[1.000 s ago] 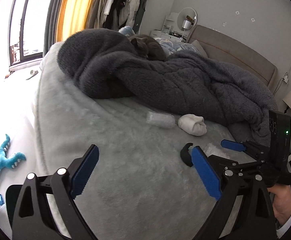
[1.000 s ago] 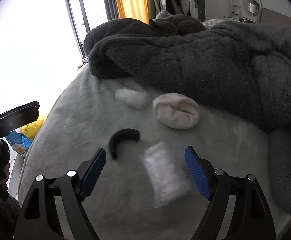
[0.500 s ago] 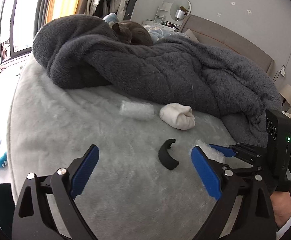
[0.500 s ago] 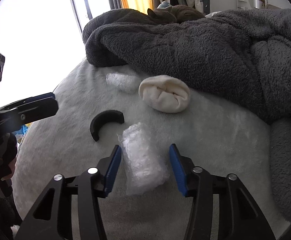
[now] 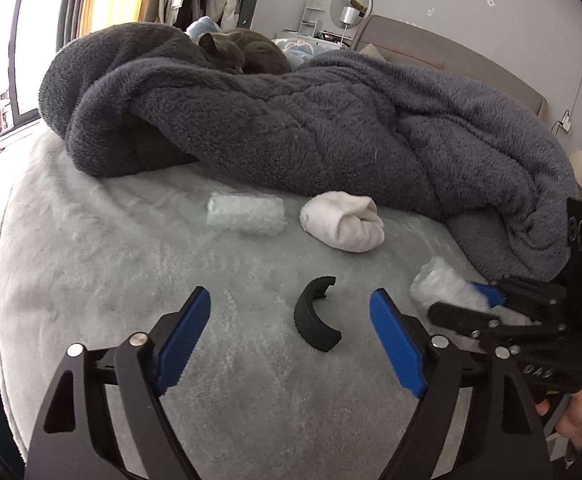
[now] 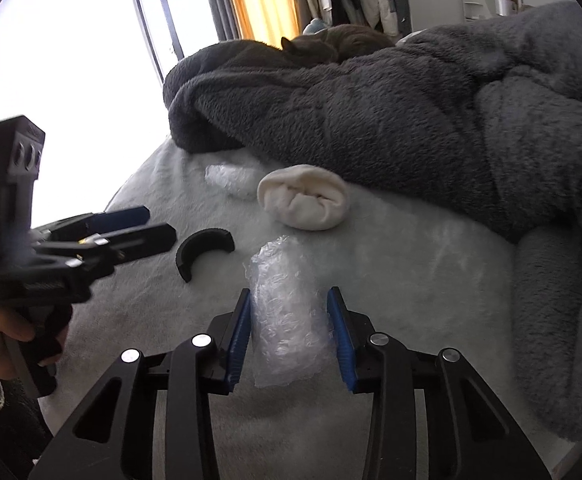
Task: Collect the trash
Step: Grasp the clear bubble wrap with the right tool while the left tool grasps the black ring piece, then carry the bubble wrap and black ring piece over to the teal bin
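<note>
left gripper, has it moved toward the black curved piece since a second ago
Yes. The left gripper has come forward over the bed: the black curved piece, earlier beyond its right finger, now lies between its closing fingers, untouched.

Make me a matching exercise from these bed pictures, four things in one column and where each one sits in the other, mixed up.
Things:
1. curved black piece
2. rolled white sock
3. bubble wrap roll
4. grey cat

Places:
A. on top of the dark grey blanket
B. between the pads of the closing right claw
C. on the bed cover, ahead of the closing left claw, untouched
D. against the blanket's near edge, beside a second bubble wrap roll

Pairs: 1-C, 2-D, 3-B, 4-A
</note>
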